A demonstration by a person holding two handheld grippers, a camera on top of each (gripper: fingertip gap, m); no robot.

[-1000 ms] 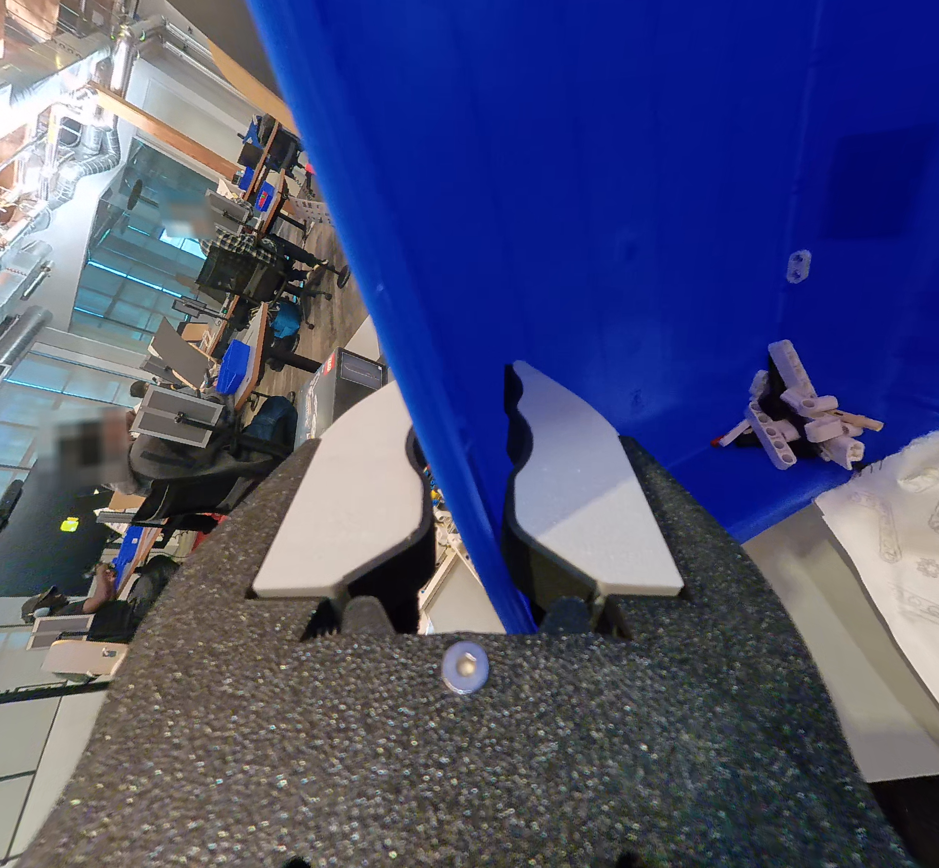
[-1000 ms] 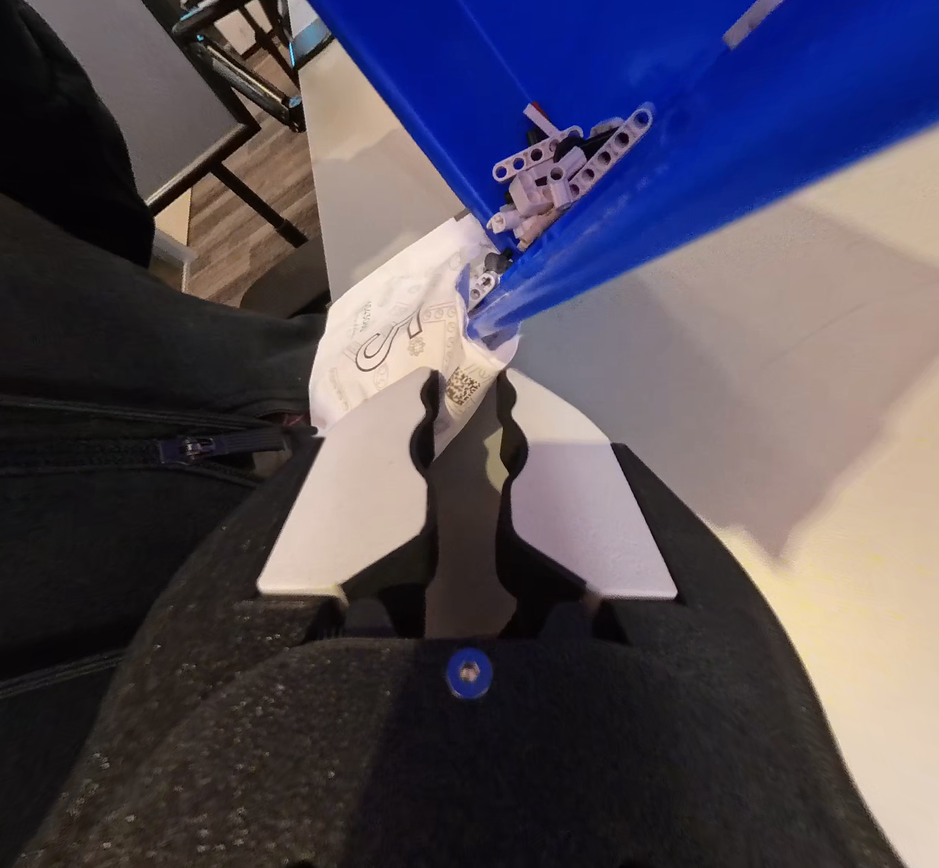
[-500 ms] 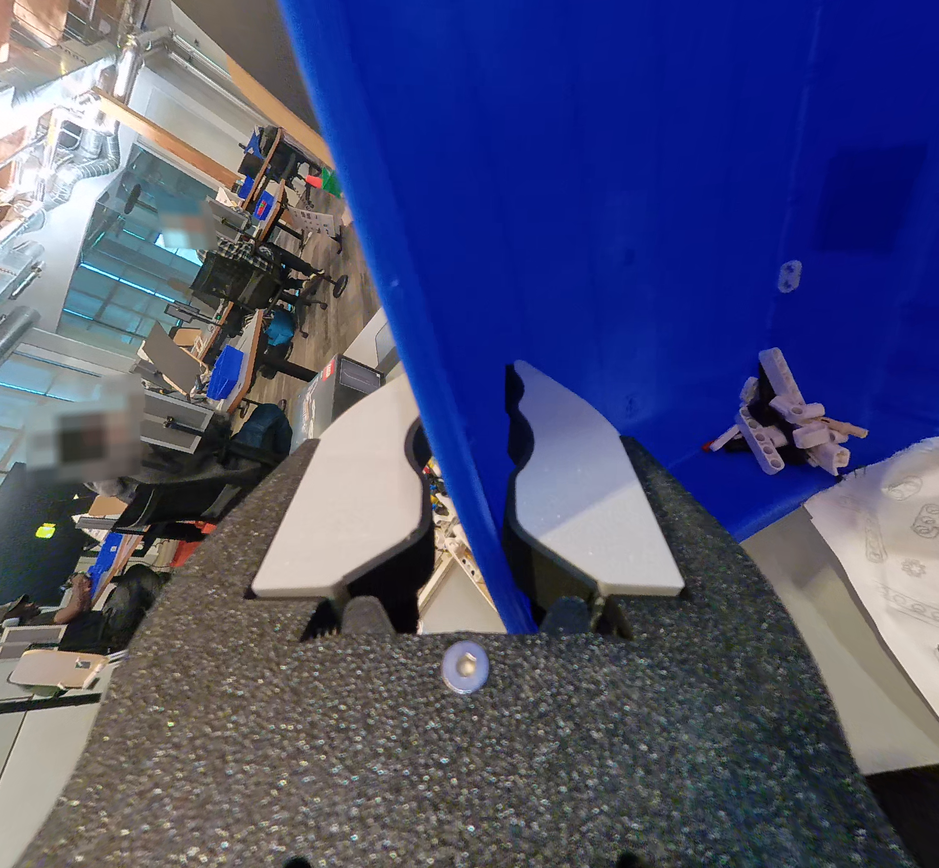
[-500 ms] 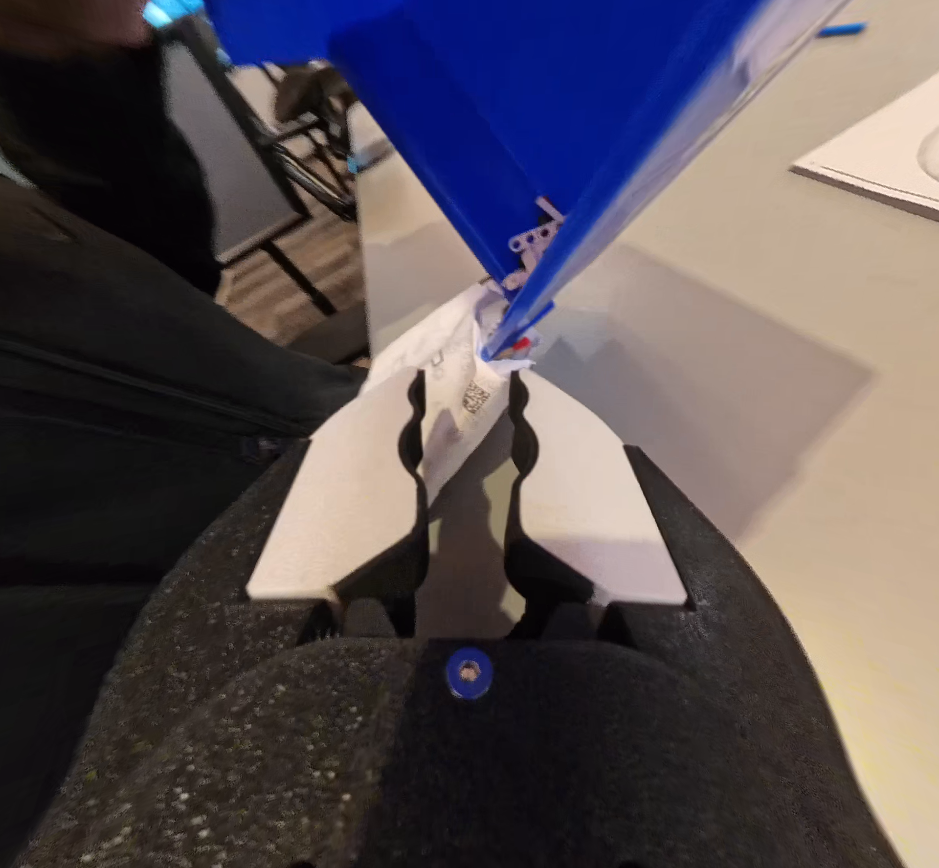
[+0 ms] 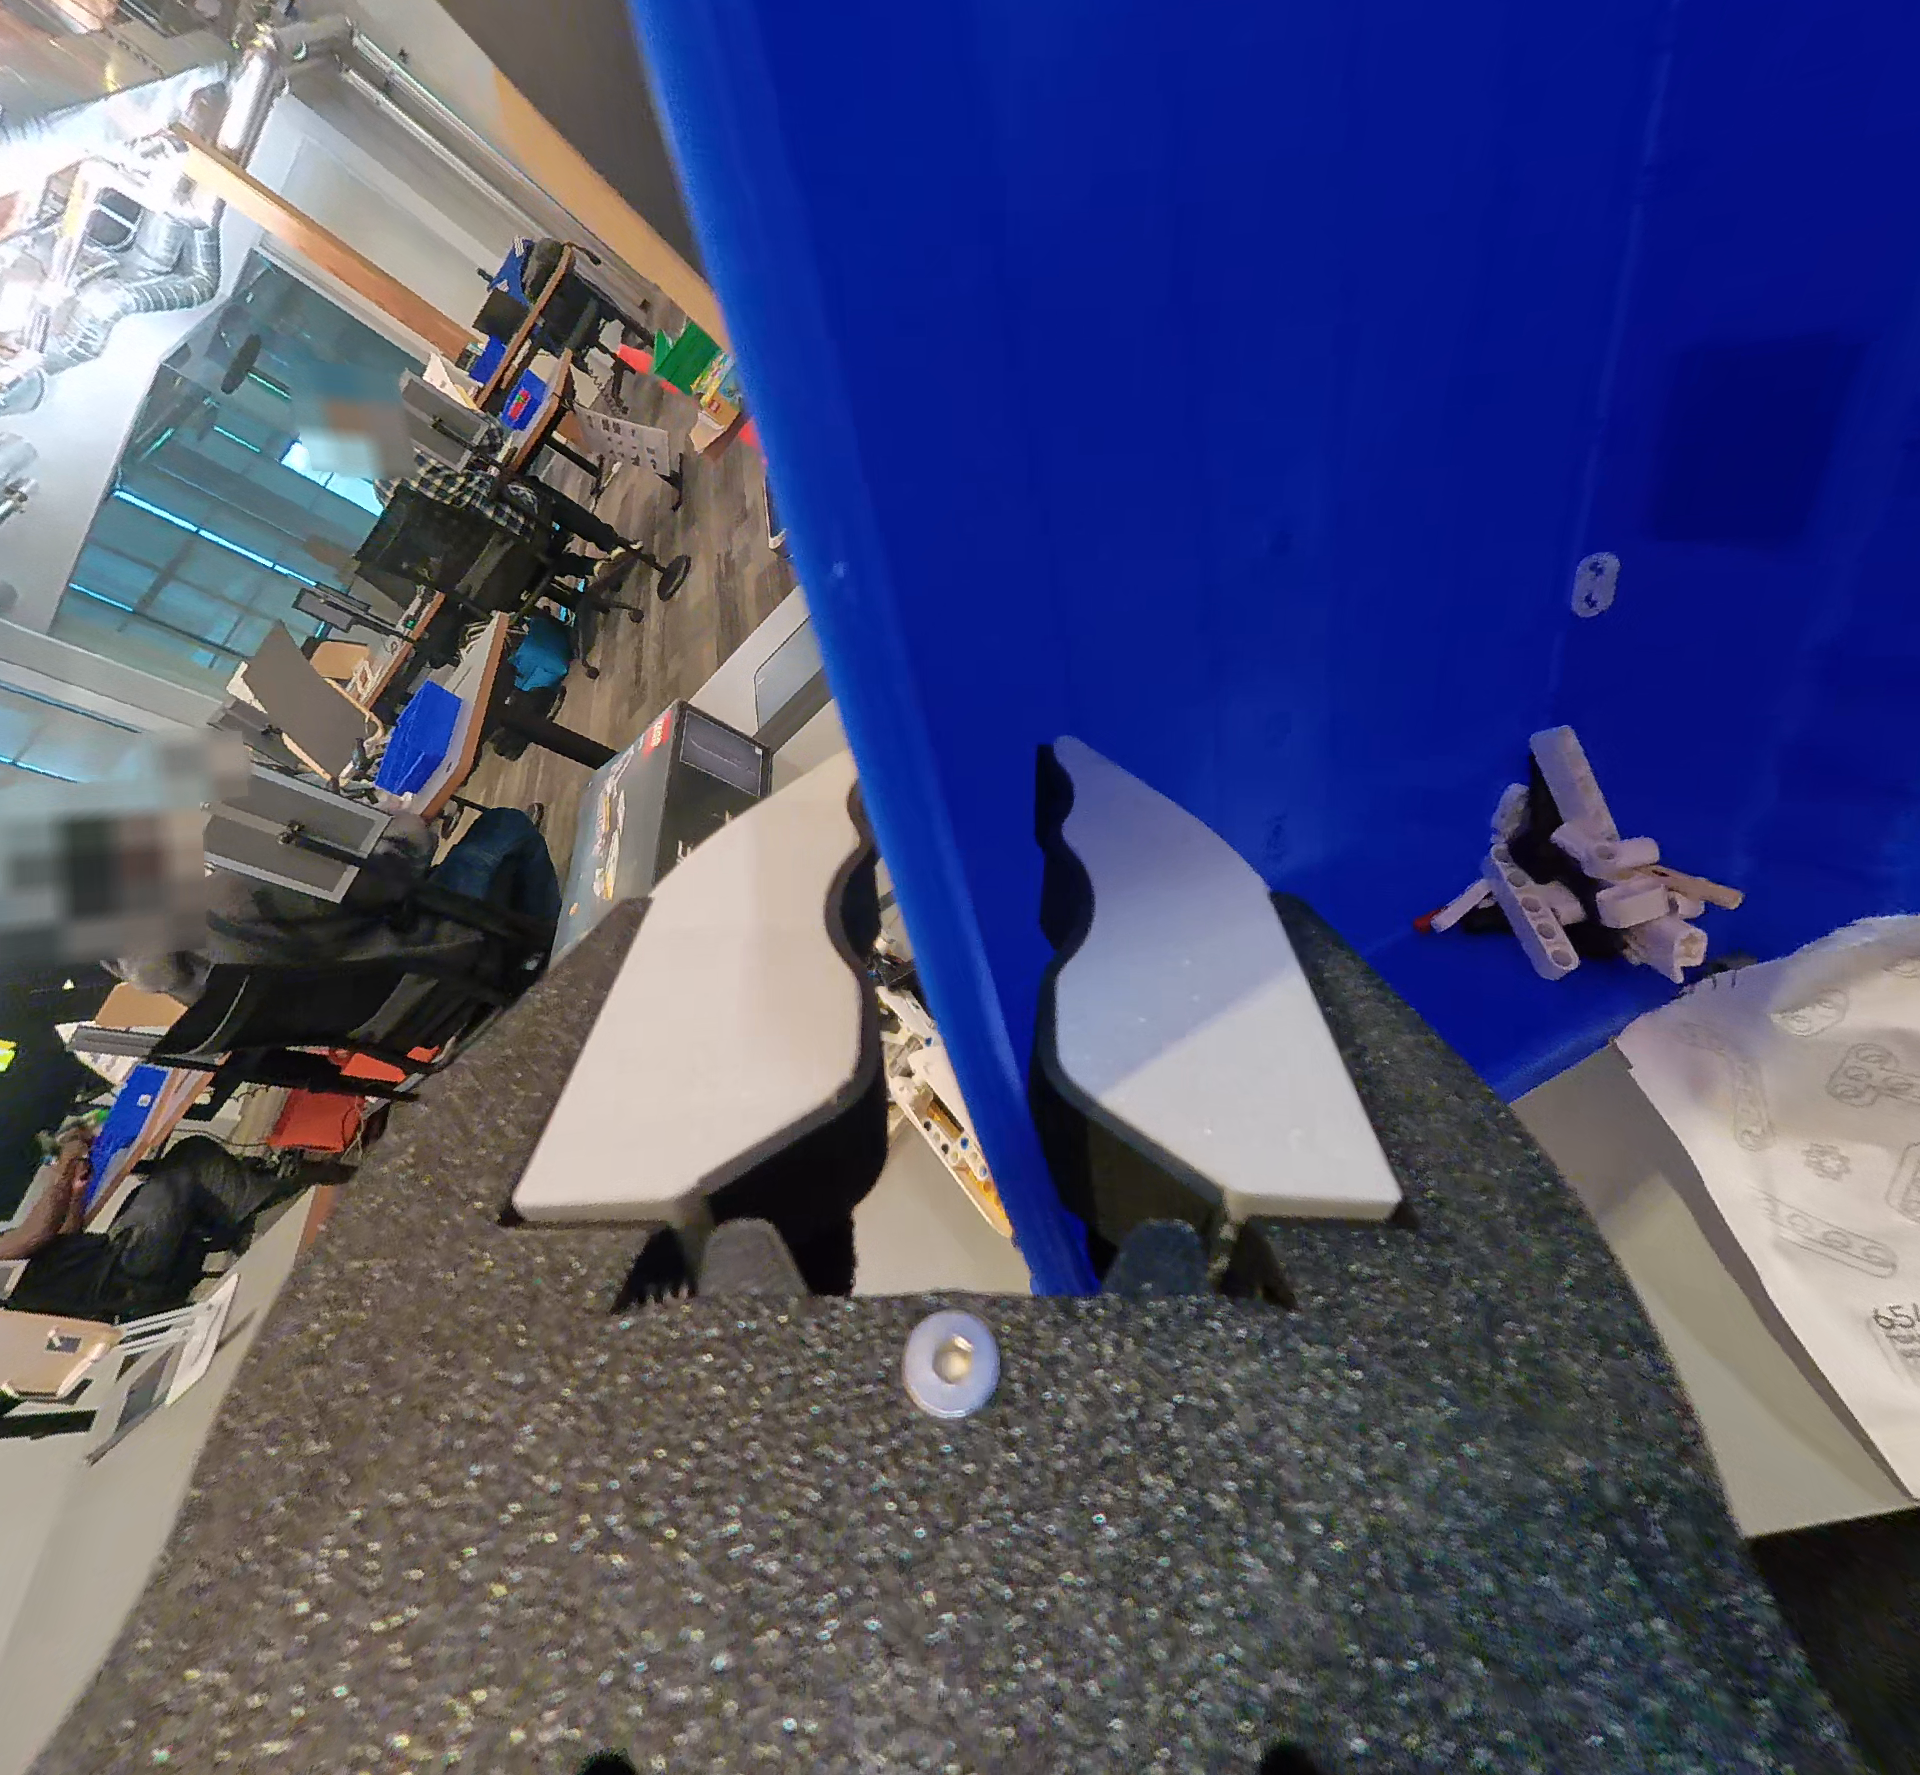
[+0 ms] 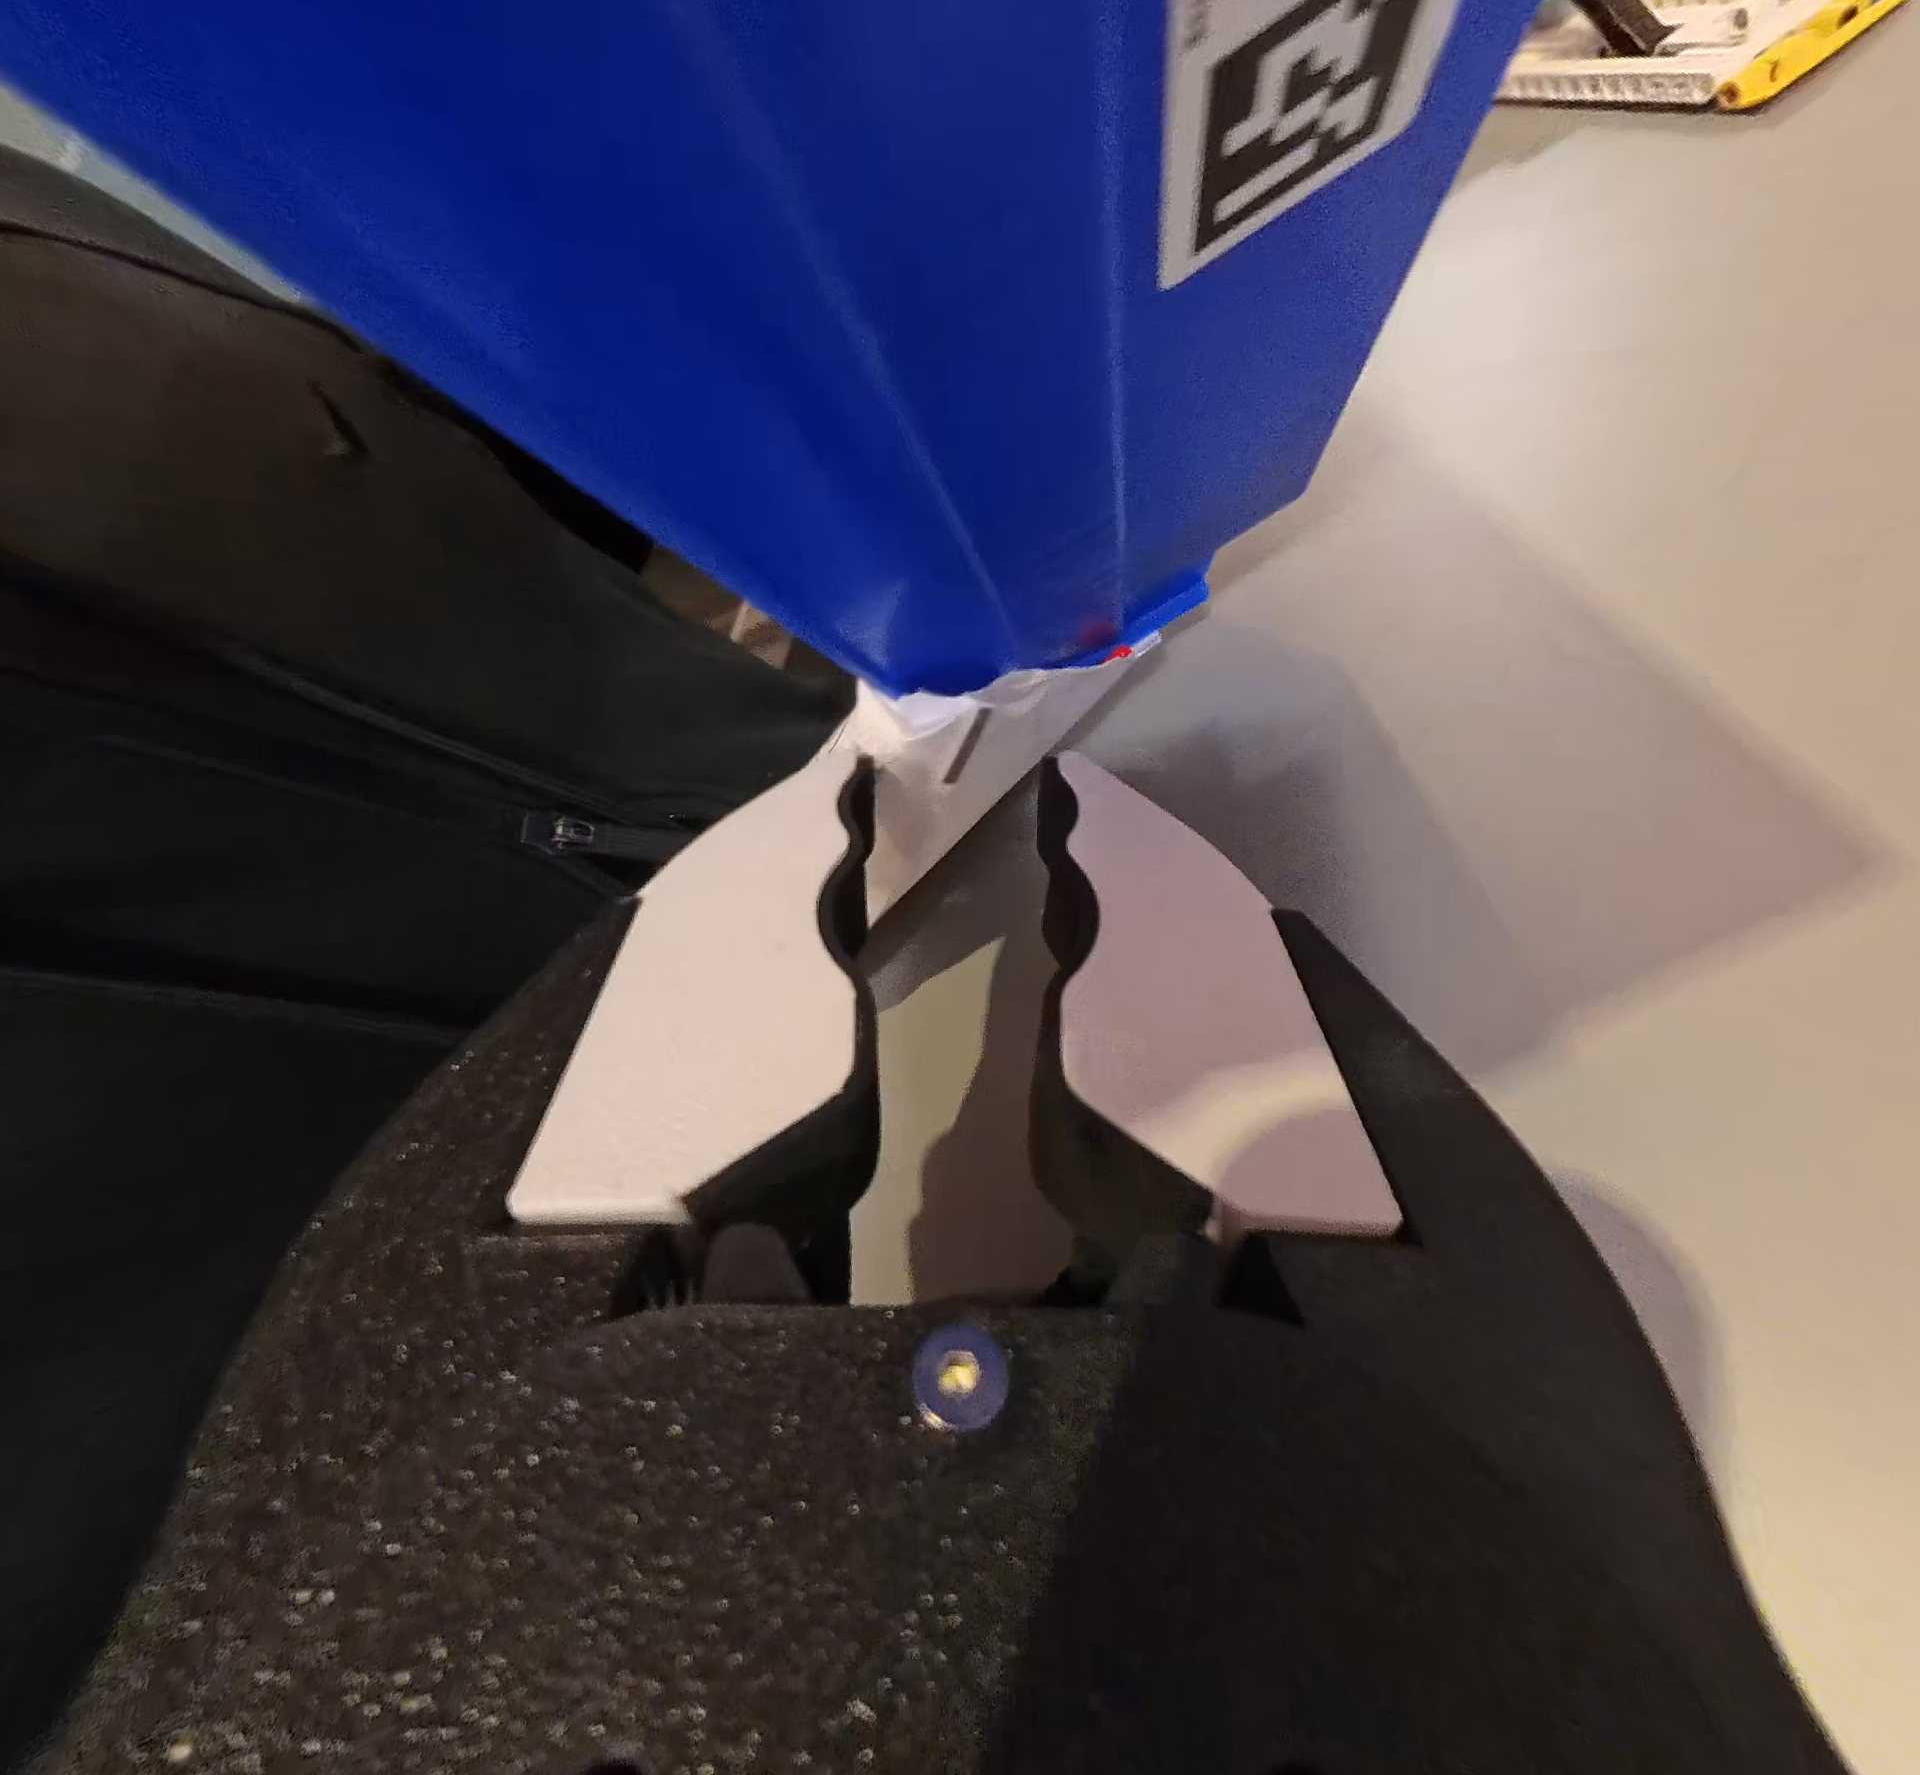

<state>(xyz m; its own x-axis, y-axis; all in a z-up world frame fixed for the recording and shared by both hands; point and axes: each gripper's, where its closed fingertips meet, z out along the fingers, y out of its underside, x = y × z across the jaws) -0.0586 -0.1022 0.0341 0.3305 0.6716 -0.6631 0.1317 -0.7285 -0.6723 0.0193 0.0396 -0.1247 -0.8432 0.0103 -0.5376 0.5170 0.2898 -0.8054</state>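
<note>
While your left gripper straddles the side wall of the blue bin, one finger sits outside the wall and the other inside, and both look closed against the plastic, so you are holding the bin by its wall. The bin is tipped steeply: from the left wrist view its wall runs up and away from your fingers, and its inside opens to the right. A small heap of white building pieces lies in the low inner corner, well to the right of the inside finger, and one more white piece clings higher up the blue surface. Your right gripper is partly open and grips nothing. The printed paper sheet lies on the grey table and runs between its fingertips without being pinched. The bin's low corner presses on that sheet just ahead of and slightly above those tips, so the right gripper is the nearer one to the corner and the paper. A square marker tag is stuck on the bin's outer face, up and to the right. A dark zipped jacket fills the left of that view, and a white and yellow brick assembly lies farther off on the table.
</note>
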